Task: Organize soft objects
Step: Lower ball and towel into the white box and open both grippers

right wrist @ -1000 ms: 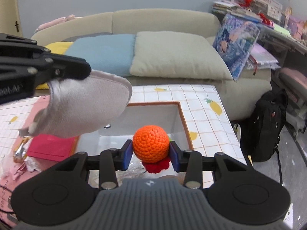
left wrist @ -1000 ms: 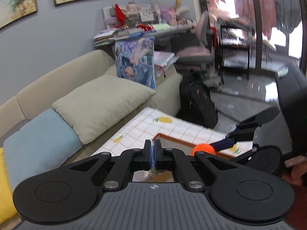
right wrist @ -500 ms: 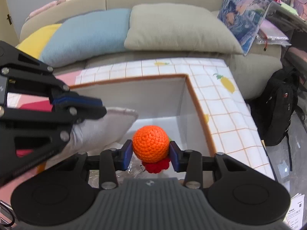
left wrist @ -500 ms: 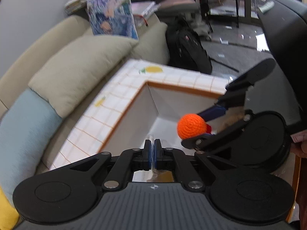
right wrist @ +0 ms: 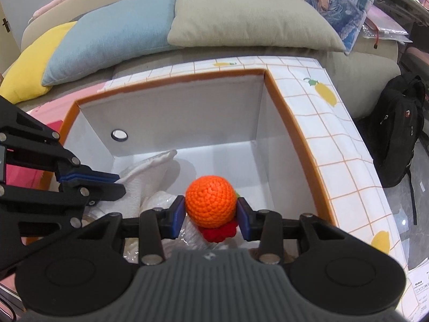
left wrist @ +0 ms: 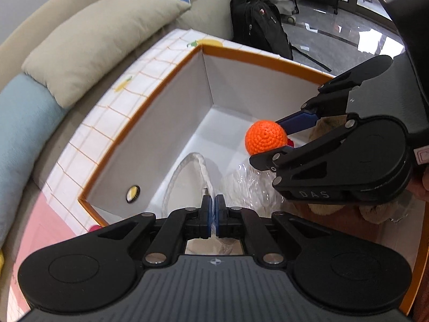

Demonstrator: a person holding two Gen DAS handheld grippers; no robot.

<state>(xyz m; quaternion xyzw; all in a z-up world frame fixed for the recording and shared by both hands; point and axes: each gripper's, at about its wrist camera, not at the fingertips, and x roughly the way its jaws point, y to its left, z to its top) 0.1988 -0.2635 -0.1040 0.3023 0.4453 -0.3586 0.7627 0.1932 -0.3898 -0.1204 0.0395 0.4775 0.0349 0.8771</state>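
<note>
- Right gripper [right wrist: 211,213]: blue pads pinch the orange crocheted ball [right wrist: 211,201] from both sides; a red knitted piece [right wrist: 219,232] hangs from the ball's underside. The ball sits above the box interior, near the frame's centre.
- Left gripper [left wrist: 213,212]: fingers pressed together on an edge of the white cloth [left wrist: 193,171], which droops in a loop into the box (seen from the right wrist, the cloth [right wrist: 144,174] reaches toward 1 o'clock from the jaws at 9 o'clock).
- White box [right wrist: 187,112]: orange rim, open top, one round hole [right wrist: 119,135] in the far wall; crinkled clear plastic [left wrist: 249,187] lies on its floor, between the two grippers.
- Lemon-print tablecloth [right wrist: 335,134]: surrounds the box at 12 to 4 o'clock in the right wrist view.
- Sofa cushions at 11 to 1 o'clock: yellow cushion [right wrist: 29,67], blue cushion [right wrist: 112,35], beige cushion [right wrist: 246,16].
- Black backpack [right wrist: 399,134]: on the floor at 3 o'clock.
- Tan plush item [left wrist: 375,209]: partly hidden behind the right gripper in the left wrist view (kind unclear).
</note>
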